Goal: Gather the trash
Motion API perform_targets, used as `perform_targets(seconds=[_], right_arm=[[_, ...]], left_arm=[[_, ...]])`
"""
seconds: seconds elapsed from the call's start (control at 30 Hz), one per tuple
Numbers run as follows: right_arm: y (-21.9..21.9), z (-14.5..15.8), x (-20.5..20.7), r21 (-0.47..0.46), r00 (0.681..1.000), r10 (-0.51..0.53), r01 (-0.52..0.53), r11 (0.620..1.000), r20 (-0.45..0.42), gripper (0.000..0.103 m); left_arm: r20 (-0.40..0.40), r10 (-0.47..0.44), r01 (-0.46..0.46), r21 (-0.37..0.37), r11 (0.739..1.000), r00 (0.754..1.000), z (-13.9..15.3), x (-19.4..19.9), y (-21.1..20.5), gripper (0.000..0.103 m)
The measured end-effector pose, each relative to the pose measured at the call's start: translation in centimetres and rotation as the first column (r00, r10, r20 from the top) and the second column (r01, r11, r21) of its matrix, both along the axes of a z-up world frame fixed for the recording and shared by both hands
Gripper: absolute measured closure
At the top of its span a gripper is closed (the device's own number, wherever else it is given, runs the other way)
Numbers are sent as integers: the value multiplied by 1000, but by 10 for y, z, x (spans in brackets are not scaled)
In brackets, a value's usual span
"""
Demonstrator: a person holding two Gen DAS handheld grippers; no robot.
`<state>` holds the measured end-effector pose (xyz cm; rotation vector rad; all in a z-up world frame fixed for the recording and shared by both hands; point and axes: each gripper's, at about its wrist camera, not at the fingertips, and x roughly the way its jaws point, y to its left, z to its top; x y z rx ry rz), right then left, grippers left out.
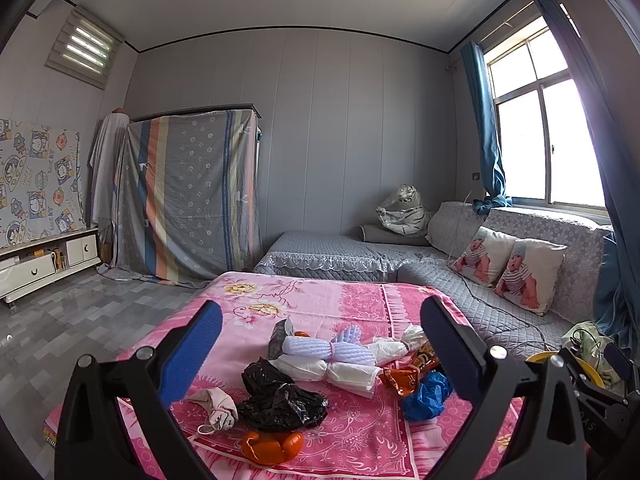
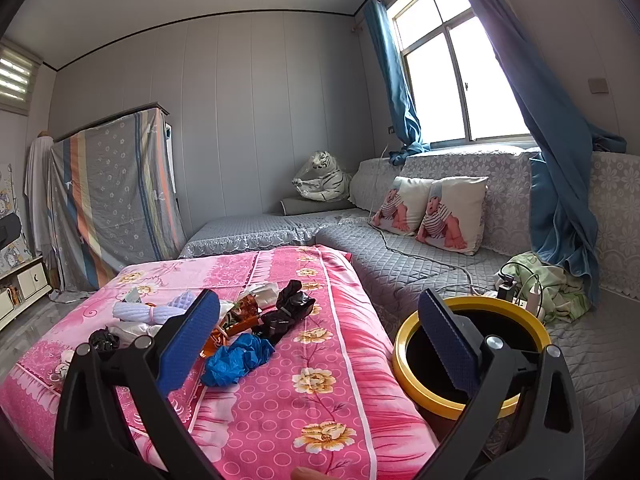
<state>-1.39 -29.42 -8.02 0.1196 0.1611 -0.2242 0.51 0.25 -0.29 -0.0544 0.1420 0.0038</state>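
Trash sits bunched on the covered table (image 1: 320,300), toward its middle. Nearest the near edge lies the orange peel (image 1: 272,446), the crumpled black bag (image 1: 280,396) just behind it, and a face mask (image 1: 216,404) to the bag's left. Behind these, the foam netting (image 1: 320,350) lies over the white wrappers (image 1: 332,372). Toward the right edge: a snack wrapper (image 1: 404,378) and a crumpled glove (image 1: 426,396), possibly touching. The bin (image 2: 468,360) stands off the table's right side, before the sofa (image 2: 420,260).

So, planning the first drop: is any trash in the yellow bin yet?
No, the yellow bin shows only a dark, bare inside.
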Motion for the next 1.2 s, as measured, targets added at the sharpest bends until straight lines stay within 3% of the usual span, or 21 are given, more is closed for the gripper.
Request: perform_targets(seconds=[1.2], right_arm=[[2, -8, 5, 15, 1000, 12, -12, 1000, -19, 8]], left_arm=[[-22, -8, 8, 0, 1000, 1000, -7, 1, -2, 7]])
